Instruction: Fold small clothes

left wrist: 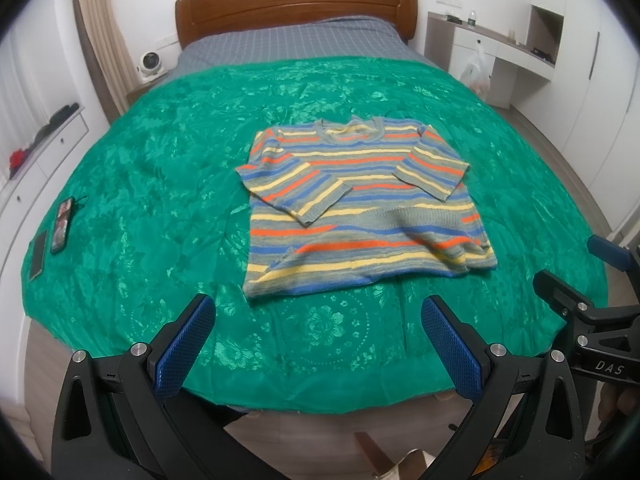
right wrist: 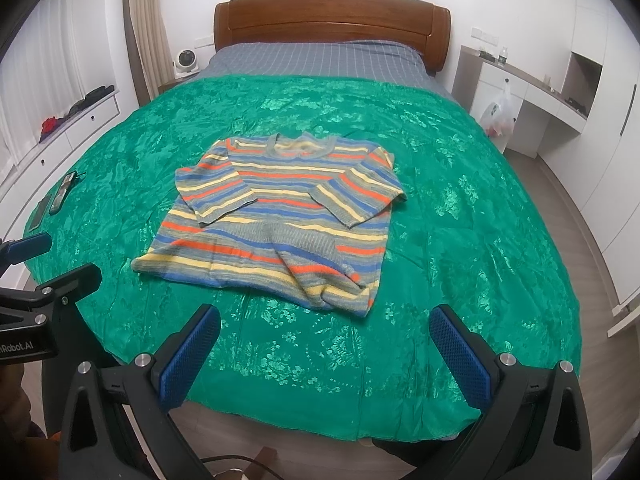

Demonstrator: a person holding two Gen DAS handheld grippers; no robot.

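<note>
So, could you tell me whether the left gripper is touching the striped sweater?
Apart: the left wrist view shows green bedspread between left gripper and striped sweater.

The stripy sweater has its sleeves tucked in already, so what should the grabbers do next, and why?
Probably reach both open grippers, left and right, forward to the sweater's near hem and pinch its corners. Both sleeves are already folded across the front, and neither gripper touches the cloth yet.

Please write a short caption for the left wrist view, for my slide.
Open left hand-held gripper facing a striped knitted sweater, sleeves folded in, on a green patterned bedspread.
</note>
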